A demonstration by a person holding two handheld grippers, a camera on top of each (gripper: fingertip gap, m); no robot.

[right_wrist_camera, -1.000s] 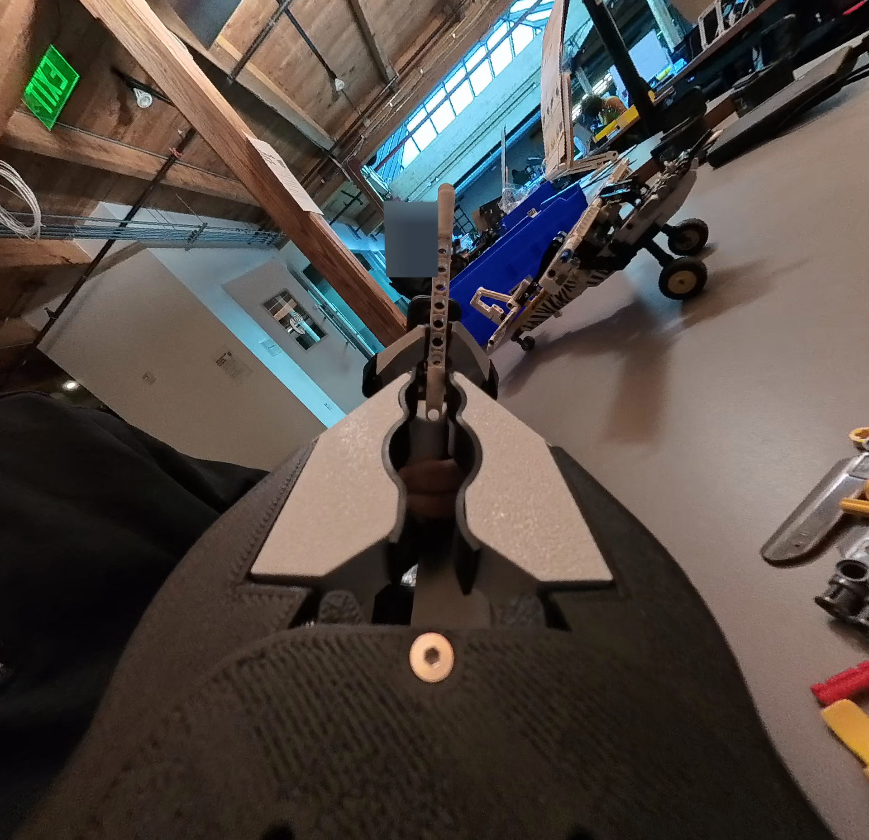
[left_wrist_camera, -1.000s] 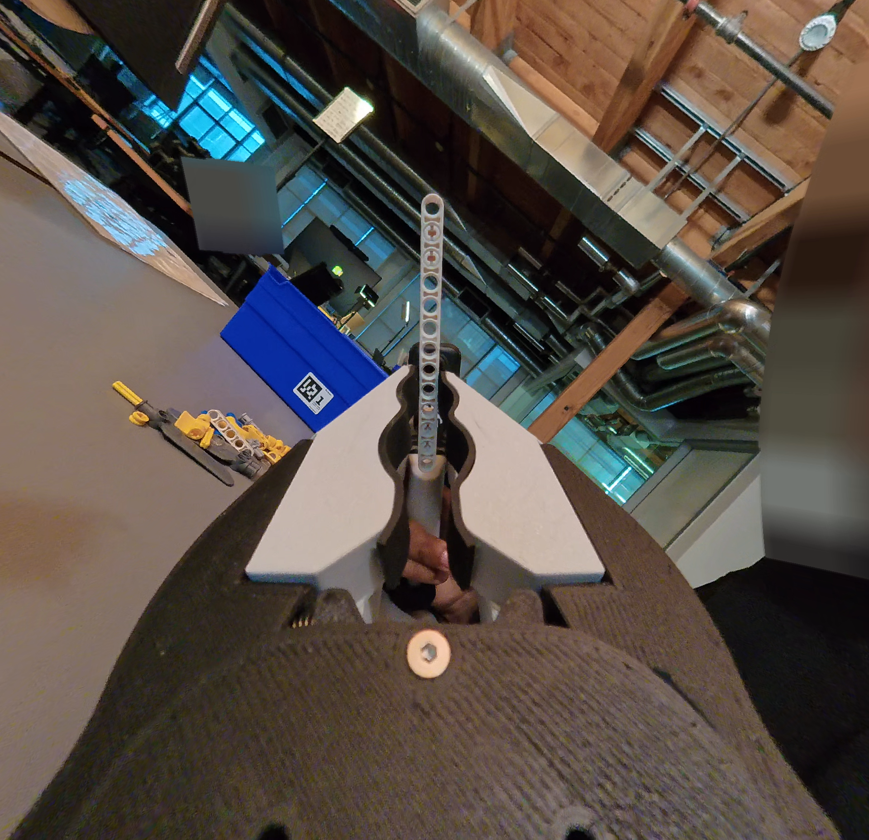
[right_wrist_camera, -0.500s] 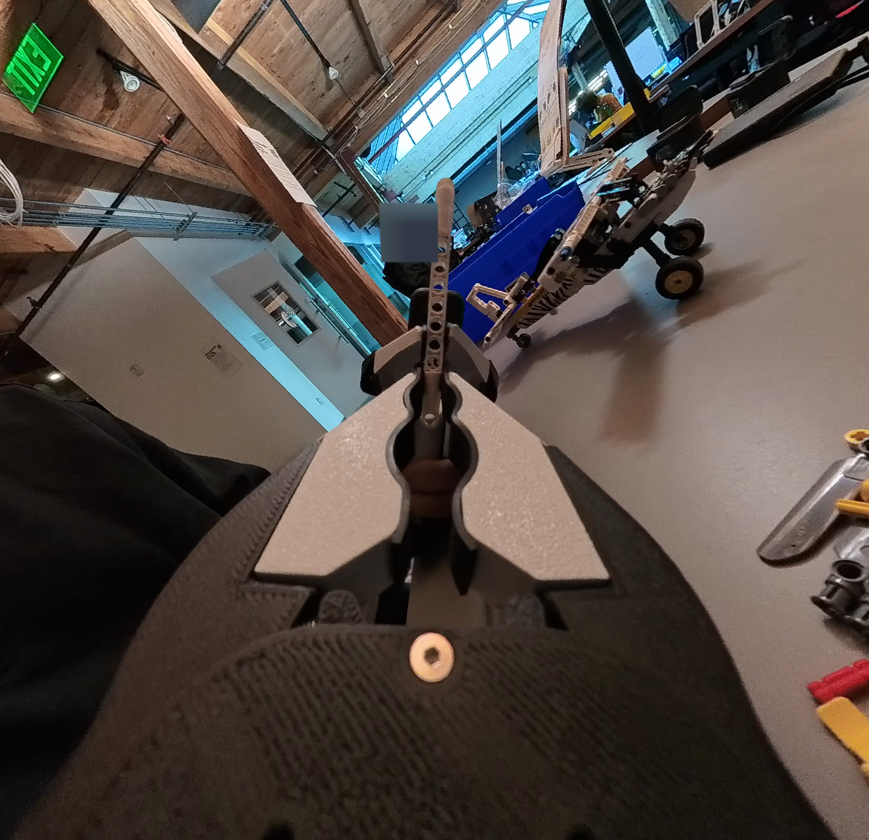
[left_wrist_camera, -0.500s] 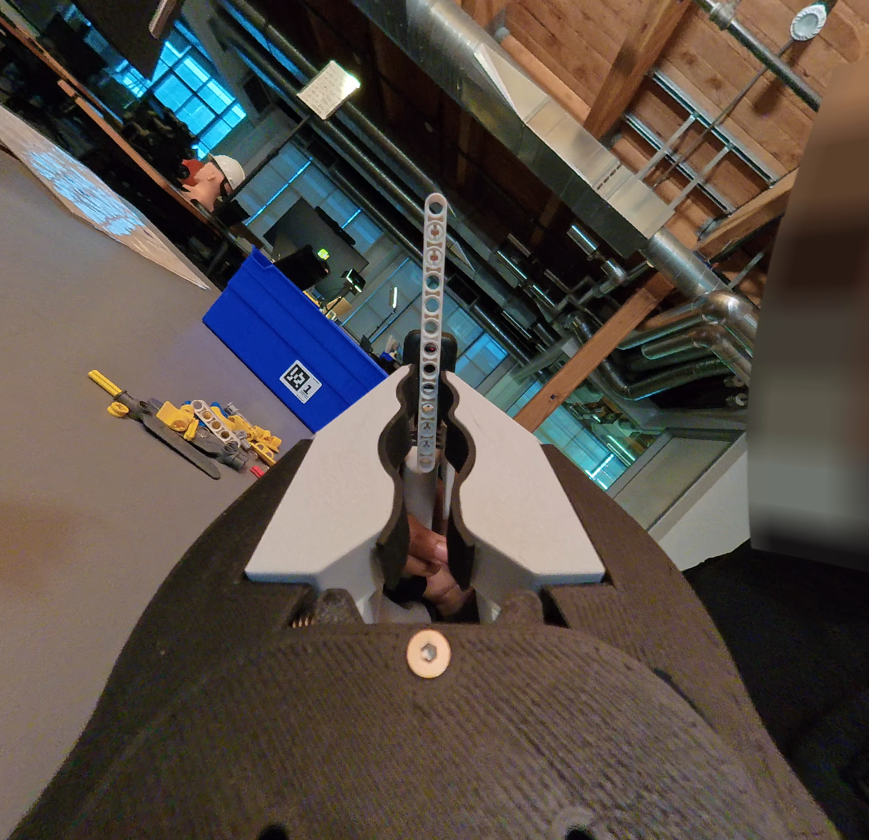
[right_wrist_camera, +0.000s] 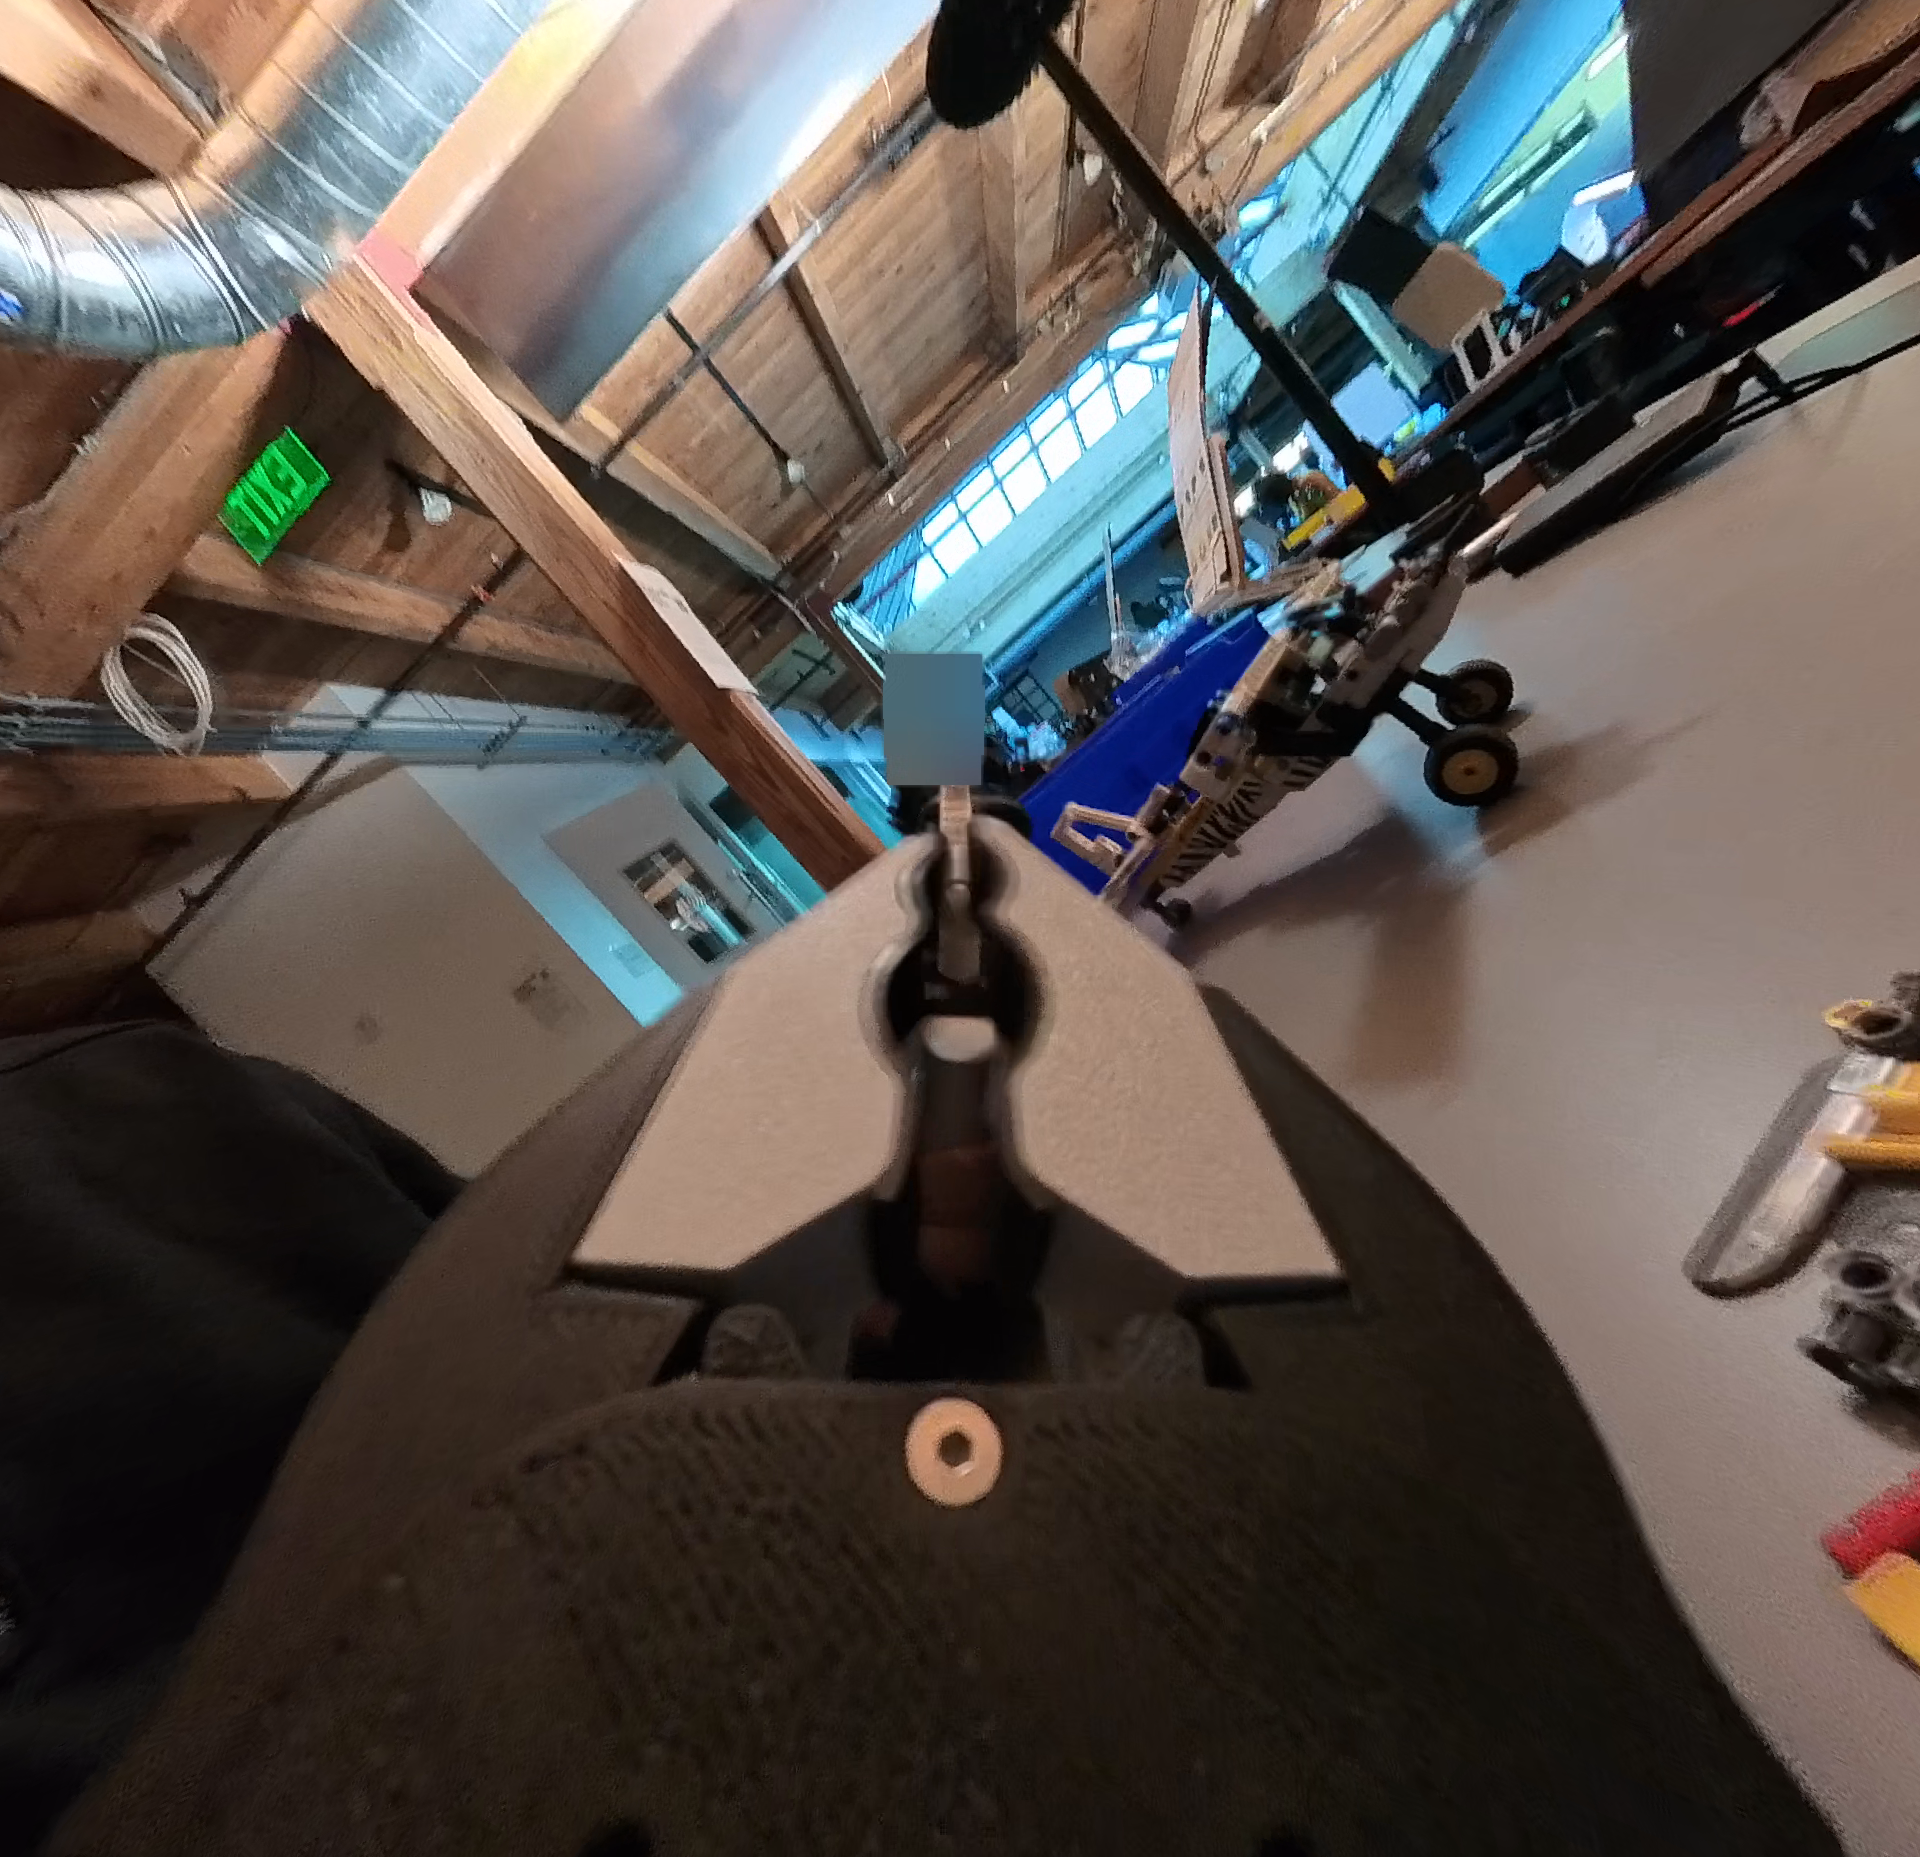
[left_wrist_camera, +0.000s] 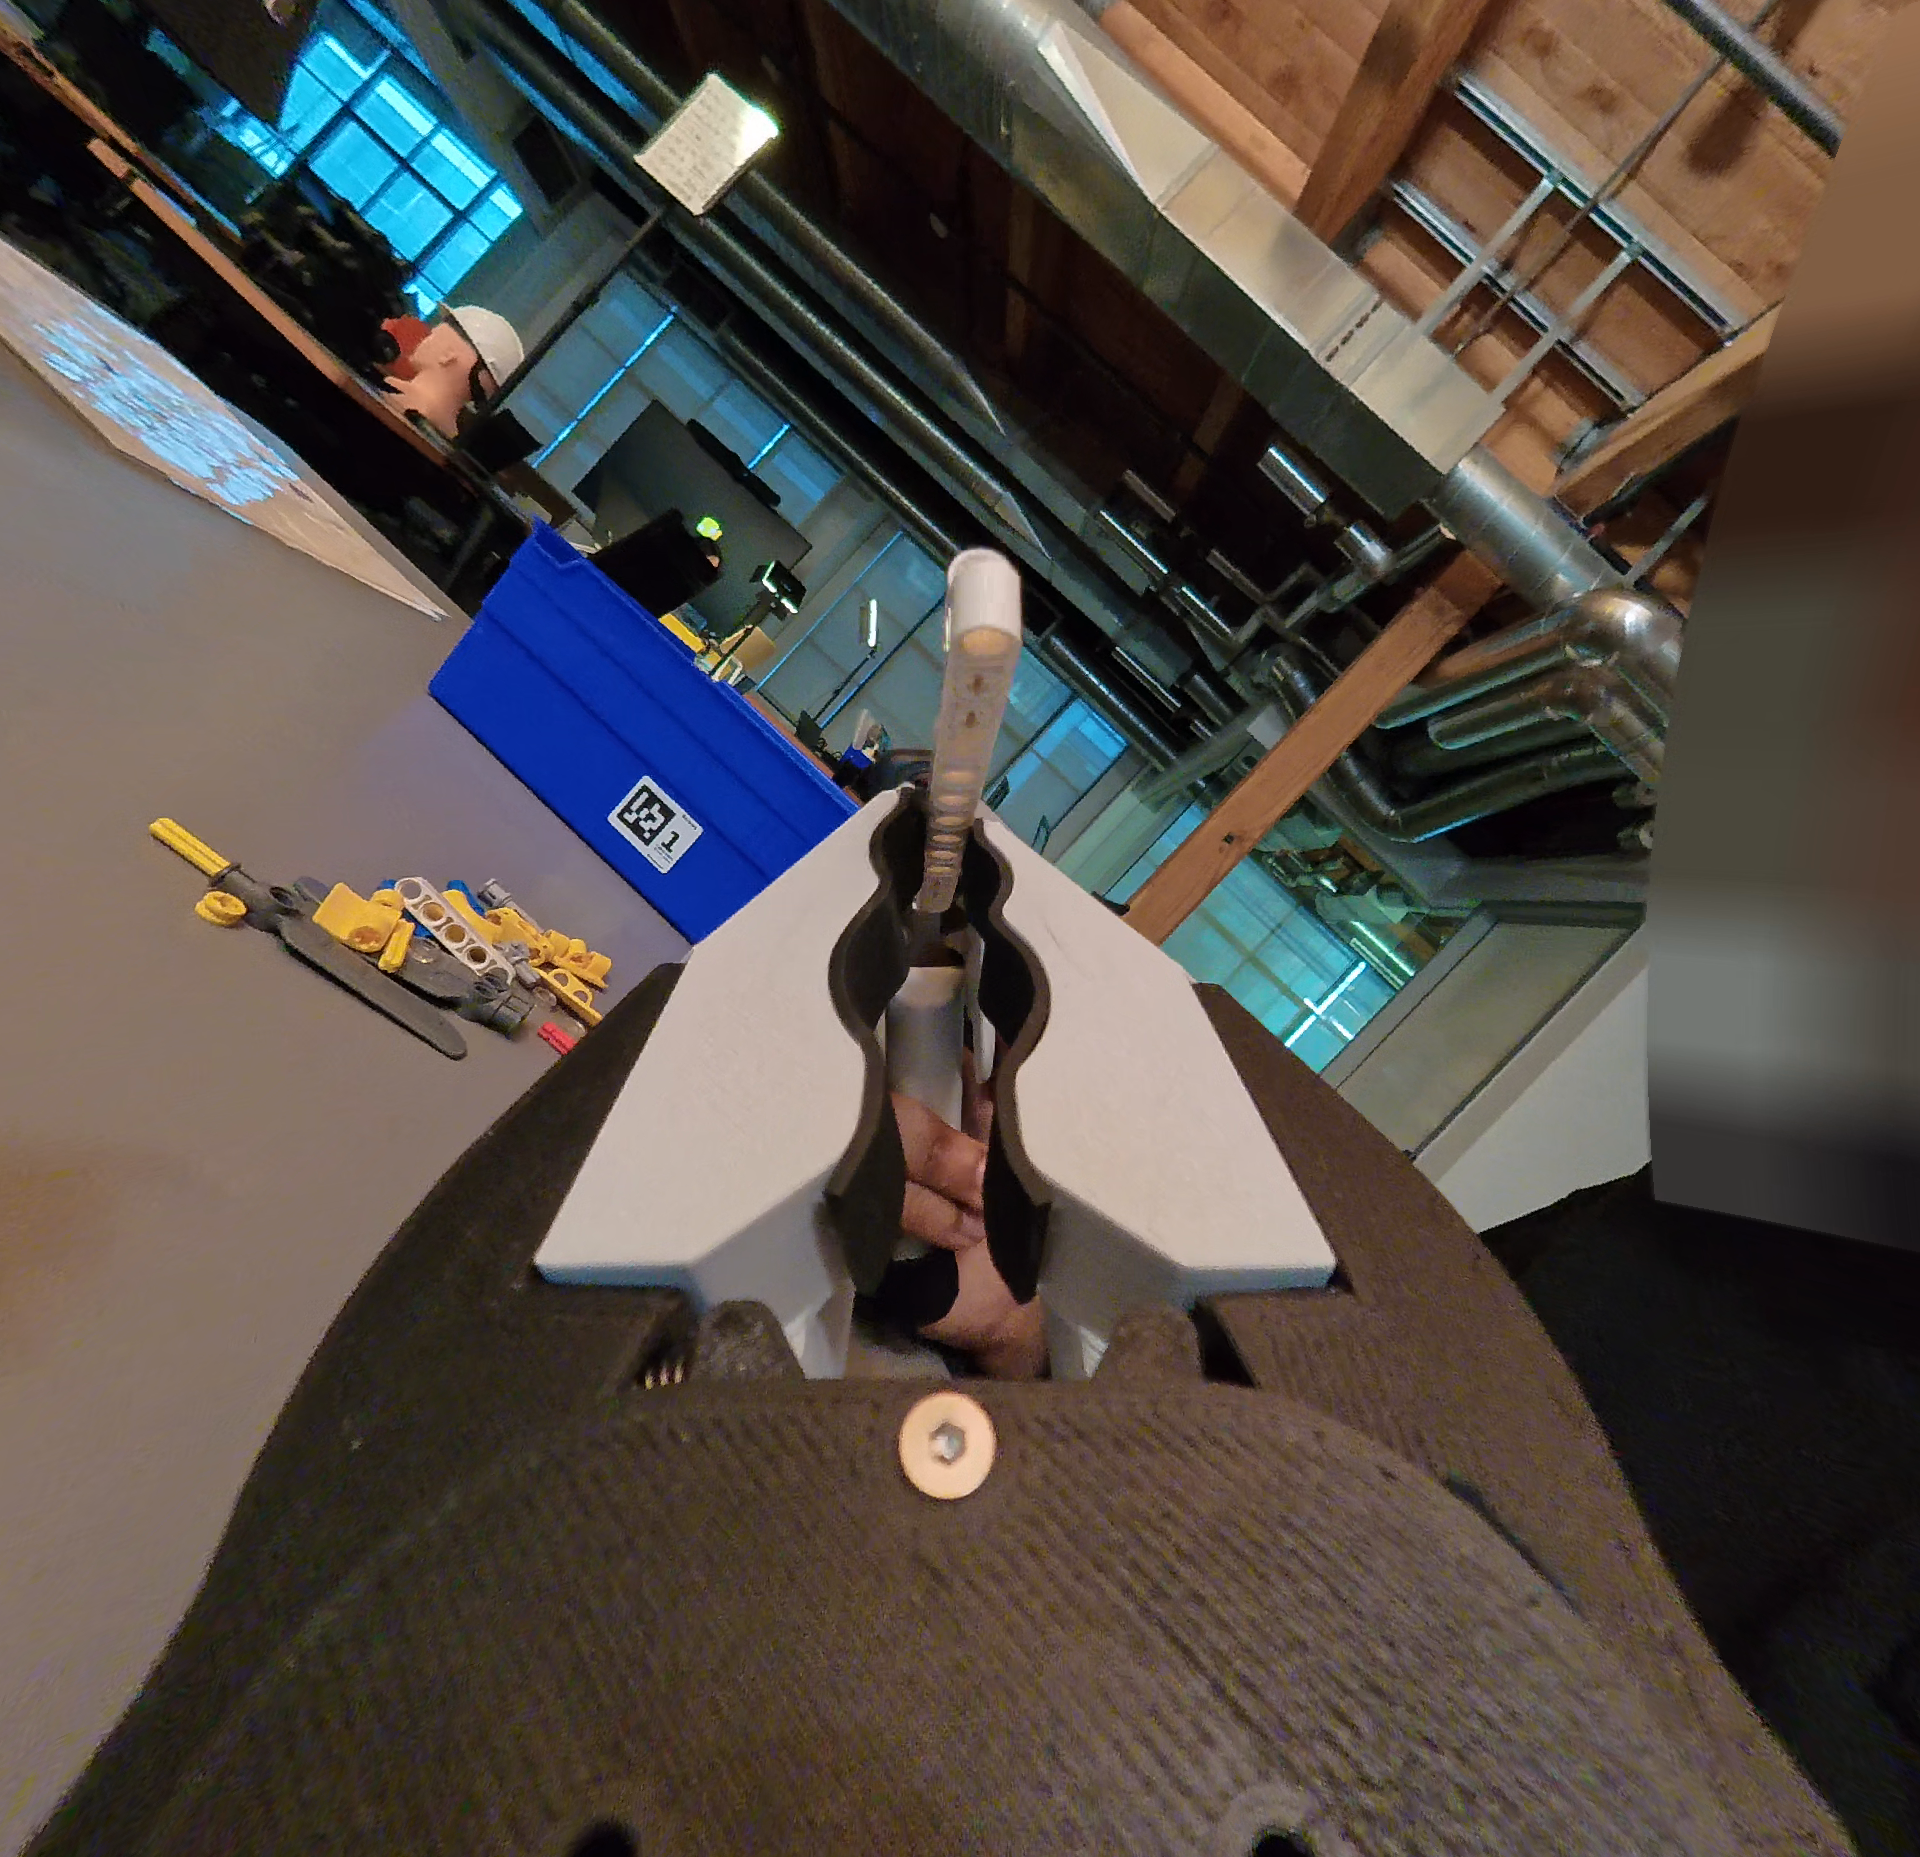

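The left gripper (left_wrist_camera: 940,820) and right gripper (right_wrist_camera: 956,857) both pinch one pale holed beam (left_wrist_camera: 961,727); a blurred patch hides its top in the right view.

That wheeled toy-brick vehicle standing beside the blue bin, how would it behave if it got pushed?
The wheeled toy-brick vehicle would probably roll, since its yellow-hubbed wheels rest on the smooth grey table. It looks long and tilted, so a sideways push might tip it. Being snapped-together pieces, it could shed parts.
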